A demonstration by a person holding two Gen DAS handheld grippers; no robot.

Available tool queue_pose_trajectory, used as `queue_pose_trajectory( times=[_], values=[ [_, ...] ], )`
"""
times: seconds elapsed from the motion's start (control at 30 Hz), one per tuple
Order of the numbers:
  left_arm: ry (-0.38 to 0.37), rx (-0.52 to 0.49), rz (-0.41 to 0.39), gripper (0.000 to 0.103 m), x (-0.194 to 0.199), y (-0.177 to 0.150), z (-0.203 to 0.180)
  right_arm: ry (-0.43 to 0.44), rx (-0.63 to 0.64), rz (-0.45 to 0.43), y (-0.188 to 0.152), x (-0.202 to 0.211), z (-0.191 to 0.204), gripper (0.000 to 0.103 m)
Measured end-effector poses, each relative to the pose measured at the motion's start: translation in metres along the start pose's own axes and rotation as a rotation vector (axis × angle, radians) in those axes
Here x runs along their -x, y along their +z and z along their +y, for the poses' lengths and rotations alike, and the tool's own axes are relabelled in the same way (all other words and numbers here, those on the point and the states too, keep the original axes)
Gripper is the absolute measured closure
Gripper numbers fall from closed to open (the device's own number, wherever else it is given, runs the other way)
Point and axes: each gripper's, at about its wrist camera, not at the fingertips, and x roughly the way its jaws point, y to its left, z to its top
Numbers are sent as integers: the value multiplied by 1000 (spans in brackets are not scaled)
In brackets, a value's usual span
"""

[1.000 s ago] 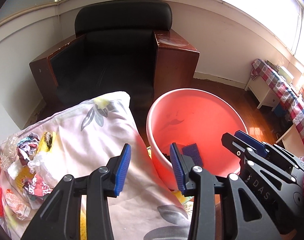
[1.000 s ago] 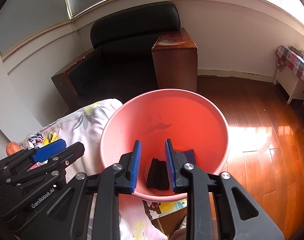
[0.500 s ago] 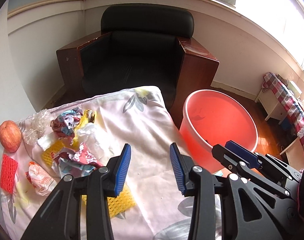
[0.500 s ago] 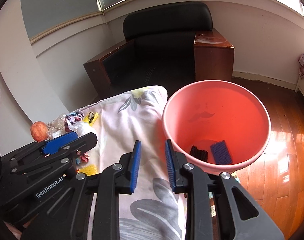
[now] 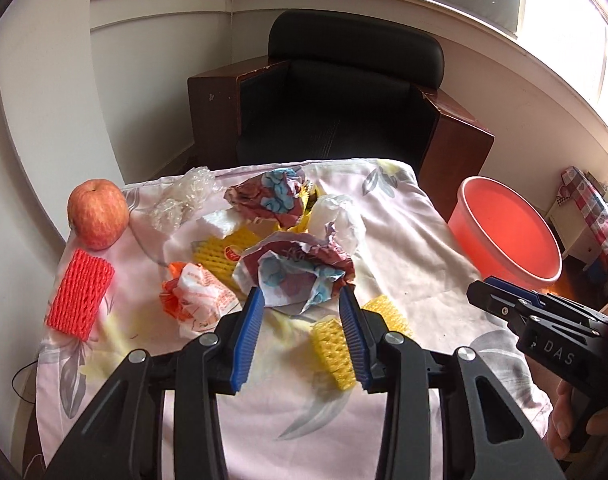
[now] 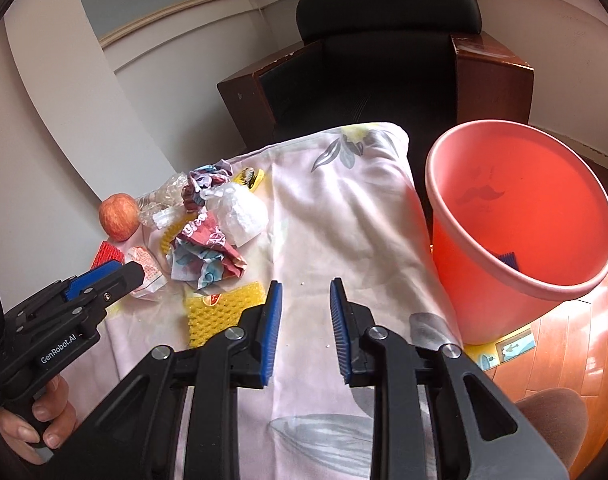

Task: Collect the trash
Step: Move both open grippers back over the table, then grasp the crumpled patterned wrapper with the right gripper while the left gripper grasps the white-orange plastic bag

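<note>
A pile of trash lies on the floral cloth (image 5: 404, 240): a crumpled maroon and blue wrapper (image 5: 296, 272), an orange and white wrapper (image 5: 200, 300), yellow foam nets (image 5: 332, 348), a red foam net (image 5: 80, 294) and clear plastic (image 5: 184, 196). My left gripper (image 5: 300, 316) is open and empty, its tips just short of the crumpled wrapper. My right gripper (image 6: 304, 308) is open and empty over bare cloth, right of a yellow net (image 6: 220, 308). The pink bucket (image 6: 520, 216) stands at the right with a blue scrap (image 6: 508, 260) inside.
An apple (image 5: 98, 214) sits at the cloth's far left corner. A black armchair with brown wooden sides (image 5: 344, 92) stands behind the table. The bucket (image 5: 508, 232) stands on the wooden floor (image 6: 576, 340) beside the table's right edge.
Both grippers have swung left from over the bucket to over the cloth. The left gripper has come close to the crumpled wrapper. The right gripper's jaws have opened wider.
</note>
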Motion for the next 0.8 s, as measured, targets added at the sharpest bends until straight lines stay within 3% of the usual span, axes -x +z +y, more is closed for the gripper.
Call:
queue_pose_trajectory(
  times=[0.37, 0.63, 0.8],
  values=[
    [68, 83, 26, 64, -4, -21, 65, 55, 61, 57, -12, -26, 31, 78],
    [-29, 217, 46, 64, -18, -8, 75, 85, 99, 63, -6, -38, 49, 78],
    [81, 188, 70, 64, -39, -4, 66, 98, 118, 50, 1, -41, 57, 78]
  ],
)
